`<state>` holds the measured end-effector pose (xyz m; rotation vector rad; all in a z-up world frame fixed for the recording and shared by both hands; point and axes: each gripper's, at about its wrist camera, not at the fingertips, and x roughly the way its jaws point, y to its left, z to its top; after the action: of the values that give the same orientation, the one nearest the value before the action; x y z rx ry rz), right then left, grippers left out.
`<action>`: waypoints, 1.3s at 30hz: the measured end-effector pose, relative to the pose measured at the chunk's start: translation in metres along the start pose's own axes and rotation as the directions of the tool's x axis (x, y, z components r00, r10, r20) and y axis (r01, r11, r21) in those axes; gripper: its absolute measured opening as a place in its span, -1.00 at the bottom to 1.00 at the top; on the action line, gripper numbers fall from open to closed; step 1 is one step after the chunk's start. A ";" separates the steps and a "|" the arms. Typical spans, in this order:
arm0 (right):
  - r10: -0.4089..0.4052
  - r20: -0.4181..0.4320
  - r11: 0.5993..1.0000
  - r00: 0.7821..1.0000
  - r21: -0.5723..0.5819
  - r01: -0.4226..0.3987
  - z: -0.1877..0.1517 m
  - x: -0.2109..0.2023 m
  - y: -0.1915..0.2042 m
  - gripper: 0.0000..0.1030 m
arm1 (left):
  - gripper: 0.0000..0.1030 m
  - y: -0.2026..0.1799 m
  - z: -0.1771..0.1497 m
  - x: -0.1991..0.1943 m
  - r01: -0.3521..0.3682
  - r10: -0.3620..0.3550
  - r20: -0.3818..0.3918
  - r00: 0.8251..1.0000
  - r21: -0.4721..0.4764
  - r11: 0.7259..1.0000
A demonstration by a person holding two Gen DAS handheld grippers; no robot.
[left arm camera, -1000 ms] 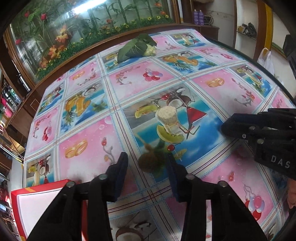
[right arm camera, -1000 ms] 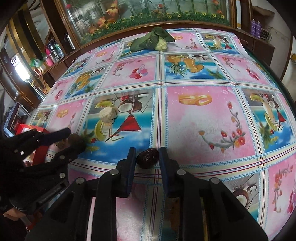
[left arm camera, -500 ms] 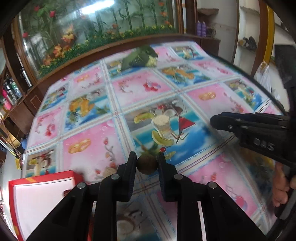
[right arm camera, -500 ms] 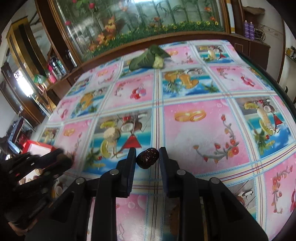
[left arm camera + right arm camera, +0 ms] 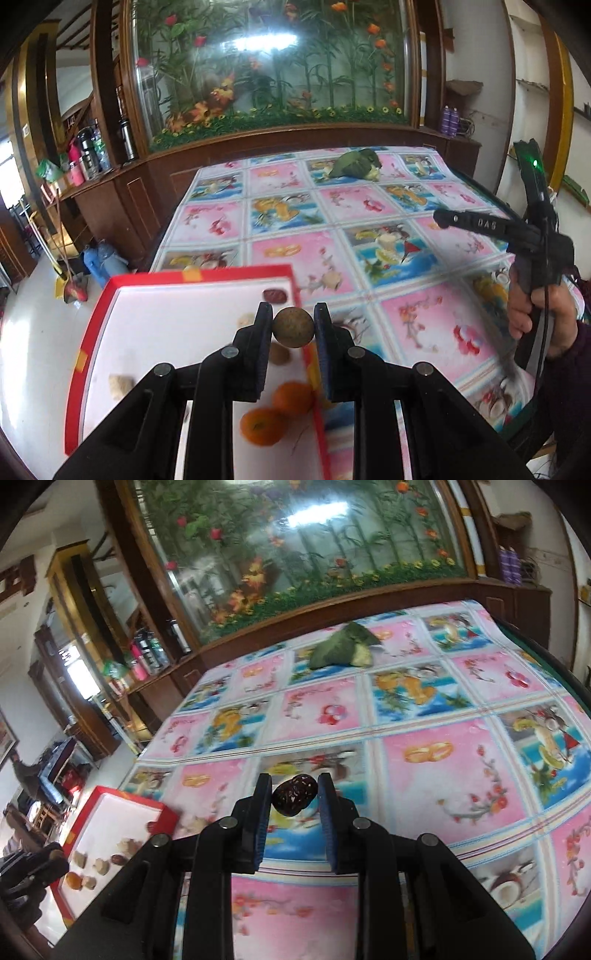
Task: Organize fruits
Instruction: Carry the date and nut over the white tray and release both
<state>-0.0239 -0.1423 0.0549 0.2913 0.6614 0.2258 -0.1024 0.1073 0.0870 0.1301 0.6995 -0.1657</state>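
The left gripper [image 5: 293, 326] has its jaws closed on a round brown fruit [image 5: 293, 328], held in the air above the right rim of the red box [image 5: 94, 325], which sits at the near left corner of the desk [image 5: 332, 206]. Below the fruit, in the near part of the box's white floor, lie two oranges [image 5: 275, 411] touching each other, with a few pale pieces and a dark red one [image 5: 275, 295] farther in; the pale ones are too blurred to name. The right gripper [image 5: 295, 797] has its jaws pinched on a wrinkled dark red fruit [image 5: 294, 794], probably a dried date, raised over the patterned cloth to the right of the box. Seen from the left wrist, a hand [image 5: 543, 321] grips the right tool's handle at the right edge. At the far end of the desk lies a green leaf-wrapped bundle [image 5: 341, 646].
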 end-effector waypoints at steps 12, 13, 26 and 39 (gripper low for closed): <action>0.146 -0.073 0.983 0.987 -0.104 -0.153 -0.031 0.030 0.101 -0.47 | -0.58 0.054 -0.029 -0.008 -0.085 0.084 -0.019 0.996 -0.068 0.994; 0.154 -0.077 0.981 0.985 -0.106 -0.162 -0.032 0.032 0.106 -0.47 | -0.58 0.058 -0.031 -0.008 -0.091 0.090 -0.021 0.996 -0.076 0.993; 0.246 -0.194 0.936 0.950 -0.206 -0.285 -0.059 0.049 0.164 -0.47 | -0.58 0.066 -0.065 0.005 -0.076 0.068 -0.107 0.992 -0.079 0.994; 0.241 -0.331 0.877 0.912 -0.328 -0.351 -0.092 0.064 0.197 -0.46 | -0.57 0.070 -0.075 0.009 -0.069 0.055 -0.143 0.988 -0.093 0.993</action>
<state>-0.0549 0.0786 0.0152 -0.0200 0.8364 0.6974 -0.1293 0.1880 0.0286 0.0697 0.8413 -0.0628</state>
